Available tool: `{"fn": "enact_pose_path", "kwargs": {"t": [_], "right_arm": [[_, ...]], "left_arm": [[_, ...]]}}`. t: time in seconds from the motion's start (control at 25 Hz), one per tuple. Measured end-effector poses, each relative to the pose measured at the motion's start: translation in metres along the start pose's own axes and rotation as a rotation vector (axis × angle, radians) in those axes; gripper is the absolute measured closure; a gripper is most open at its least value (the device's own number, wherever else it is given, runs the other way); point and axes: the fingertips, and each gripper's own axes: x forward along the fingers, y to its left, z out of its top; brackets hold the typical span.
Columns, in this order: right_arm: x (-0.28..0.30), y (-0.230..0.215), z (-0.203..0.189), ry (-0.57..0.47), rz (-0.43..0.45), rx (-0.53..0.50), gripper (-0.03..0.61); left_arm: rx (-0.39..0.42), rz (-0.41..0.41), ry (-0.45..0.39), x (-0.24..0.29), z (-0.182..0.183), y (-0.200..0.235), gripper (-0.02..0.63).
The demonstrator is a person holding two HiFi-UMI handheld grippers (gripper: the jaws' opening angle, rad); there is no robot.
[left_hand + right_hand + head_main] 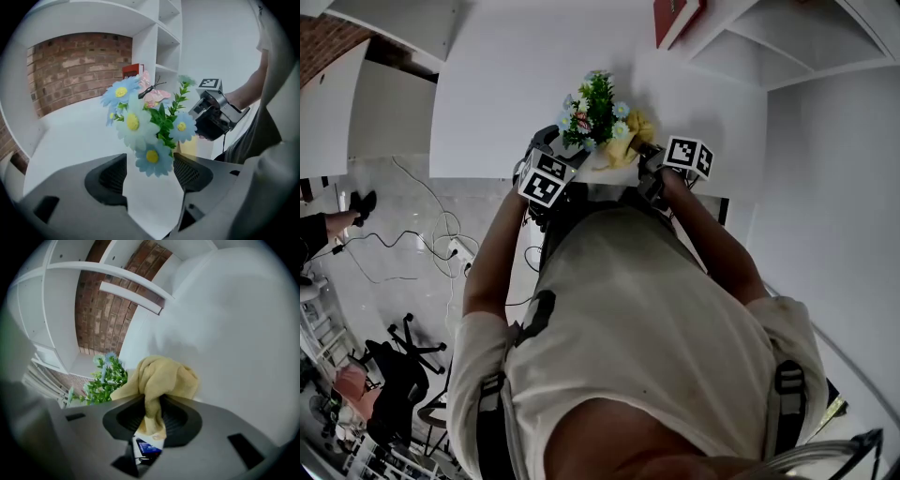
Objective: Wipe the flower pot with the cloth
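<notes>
The left gripper [150, 174] has its jaws clamped on the white flower pot [154, 204], one pad at each side of it; the blue and pink flowers [140, 124] with green leaves rise above the jaws; the pot is at the near edge of the white counter [497, 84], close before the person. The right gripper [152, 417] has its jaws closed on the yellow cloth [161, 378], which bunches above them; in the head view the cloth is just beside the flowers, at their right.

Bright, even light; warped, dark edges
</notes>
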Motion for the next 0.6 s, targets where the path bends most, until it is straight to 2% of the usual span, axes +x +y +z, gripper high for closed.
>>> {"fn": "enact_pose_path", "kwargs": {"t": [0.12, 0.24, 0.4, 0.6], "right_arm": [[-0.004, 0.011, 0.019, -0.058, 0.036, 0.008, 0.472], [-0.007, 0.018, 0.028, -0.085, 0.063, 0.004, 0.472], [0.0, 0.014, 0.008, -0.023, 0.044, -0.016, 0.472], [0.015, -0.001, -0.028, 0.072, 0.013, -0.011, 0.472]], "left_arm": [[0.037, -0.021, 0.008, 0.009, 0.004, -0.004, 0.288], [0.032, -0.024, 0.007, 0.016, 0.005, -0.015, 0.288], [-0.029, 0.025, -0.007, 0.02, 0.007, -0.021, 0.288], [-0.084, 0.15, 0.018, 0.026, 0.004, -0.023, 0.316]]}}
